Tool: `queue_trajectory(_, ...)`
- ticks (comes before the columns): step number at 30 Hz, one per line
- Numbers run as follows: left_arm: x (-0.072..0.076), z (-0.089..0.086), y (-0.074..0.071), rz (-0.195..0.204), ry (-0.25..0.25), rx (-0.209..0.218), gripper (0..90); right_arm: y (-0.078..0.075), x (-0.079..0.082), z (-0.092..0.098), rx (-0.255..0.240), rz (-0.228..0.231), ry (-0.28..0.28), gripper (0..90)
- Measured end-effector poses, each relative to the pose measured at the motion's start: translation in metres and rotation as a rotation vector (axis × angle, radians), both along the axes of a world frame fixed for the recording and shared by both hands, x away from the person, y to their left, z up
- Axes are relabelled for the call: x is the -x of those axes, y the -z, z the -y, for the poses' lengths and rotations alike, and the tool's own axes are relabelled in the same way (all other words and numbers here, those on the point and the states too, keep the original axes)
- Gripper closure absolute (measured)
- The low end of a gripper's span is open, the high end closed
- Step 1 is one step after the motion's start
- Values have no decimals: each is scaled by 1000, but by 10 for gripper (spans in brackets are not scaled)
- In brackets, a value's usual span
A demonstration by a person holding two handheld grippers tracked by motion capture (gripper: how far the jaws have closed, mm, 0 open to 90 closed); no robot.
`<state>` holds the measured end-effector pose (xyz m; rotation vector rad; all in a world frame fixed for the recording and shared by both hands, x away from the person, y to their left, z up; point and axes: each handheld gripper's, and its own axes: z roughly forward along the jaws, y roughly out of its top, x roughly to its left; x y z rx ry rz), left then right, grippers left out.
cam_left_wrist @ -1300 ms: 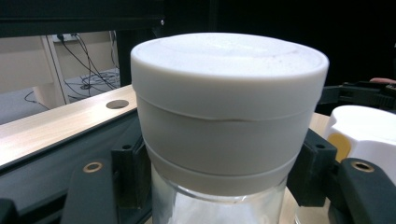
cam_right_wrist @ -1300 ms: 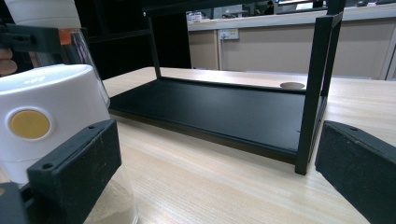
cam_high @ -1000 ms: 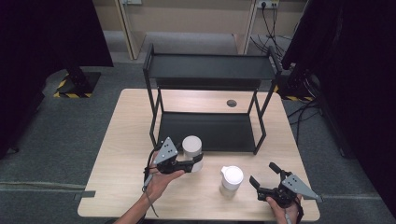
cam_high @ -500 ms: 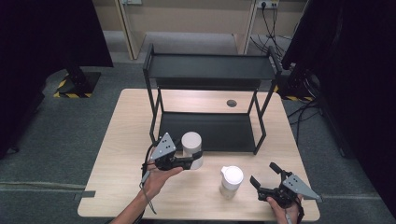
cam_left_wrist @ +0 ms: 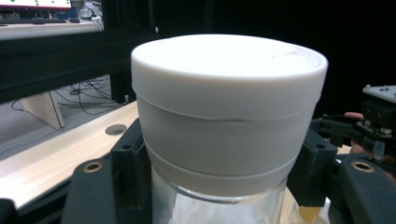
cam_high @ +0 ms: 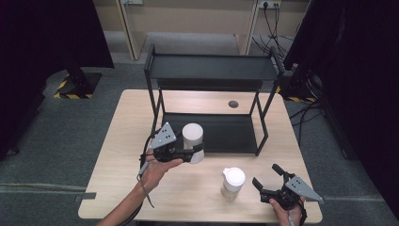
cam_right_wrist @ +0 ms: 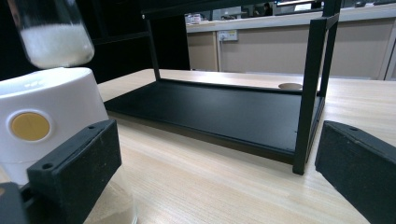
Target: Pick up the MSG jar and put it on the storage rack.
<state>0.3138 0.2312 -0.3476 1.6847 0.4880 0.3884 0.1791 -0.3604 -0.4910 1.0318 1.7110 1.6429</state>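
the jar with the white lid (cam_high: 192, 141) is clamped just below its lid by the left gripper (cam_high: 190, 153), off the table (cam_high: 117, 188) in front of the black two-tier rack (cam_high: 211, 70); judging from that high, narrow grip on smooth glass, it could tilt or slip out, or clip the rack's upper shelf if carried in carelessly. in the left gripper view the jaws press on both sides of the jar. the right gripper (cam_high: 268, 183) rests near the table's front edge with jaws wide apart, holding nothing, just beside a second white-capped jar (cam_high: 233, 181), which seems to hold a pale powder.
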Motion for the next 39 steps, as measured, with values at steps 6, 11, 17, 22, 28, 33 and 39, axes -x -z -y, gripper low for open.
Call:
queue_trajectory(6, -9, -2, -25, 4, 3, -3, 349, 0, 0, -1, 1, 0, -2, 5)
queue_trajectory(11, -16, -4, -48, -1, 6, -4, 349, 0, 0, 0, -2, -2, -1, 5)
queue_trajectory(17, -26, -8, -74, -7, 18, -19, 349, 0, -1, -1, 0, 0, -4, 5)
queue_trajectory(22, -32, -8, -94, -10, 10, -34, 349, 0, -1, -1, -3, -2, -3, 5)
queue_trajectory(28, -38, -11, -112, -28, 17, -13, 349, 0, -1, -1, -6, -3, -2, 5)
queue_trajectory(33, -45, -14, -135, -45, 19, 6, 349, 0, -1, -1, -5, -2, -4, 5)
queue_trajectory(39, -49, -10, -163, -31, -7, -16, 349, 1, -2, -1, -7, -6, -5, 5)
